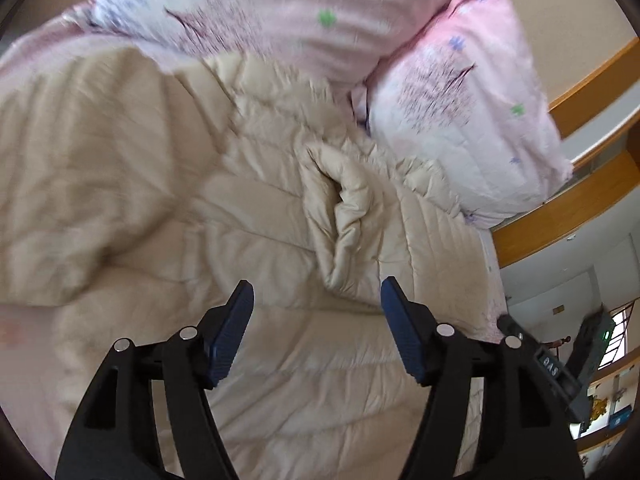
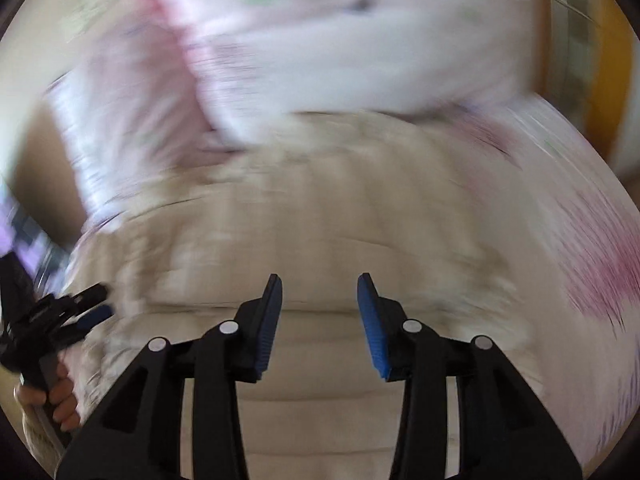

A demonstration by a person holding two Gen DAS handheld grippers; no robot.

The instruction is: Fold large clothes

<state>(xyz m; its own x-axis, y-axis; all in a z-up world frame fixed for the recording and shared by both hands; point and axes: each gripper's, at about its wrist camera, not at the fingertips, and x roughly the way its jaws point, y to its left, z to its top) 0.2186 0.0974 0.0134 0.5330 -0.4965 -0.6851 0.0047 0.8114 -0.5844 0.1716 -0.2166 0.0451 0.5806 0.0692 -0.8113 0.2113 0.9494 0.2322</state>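
Note:
A beige quilted coat (image 1: 256,224) lies spread on a bed and fills most of the left wrist view. A crumpled sleeve or fold (image 1: 344,216) lies on top of it near the middle. My left gripper (image 1: 316,292) is open and empty, just above the coat and short of that fold. In the blurred right wrist view the same beige coat (image 2: 340,232) lies below my right gripper (image 2: 320,284), which is open and empty. The left gripper (image 2: 94,304) shows at the far left of that view, held by a hand (image 2: 60,396).
Pink and white patterned pillows (image 1: 472,120) and bedding (image 1: 280,12) lie at the head of the bed beyond the coat. A wooden bed frame (image 1: 560,208) runs along the right. Room furniture (image 1: 596,344) stands past the bed's edge.

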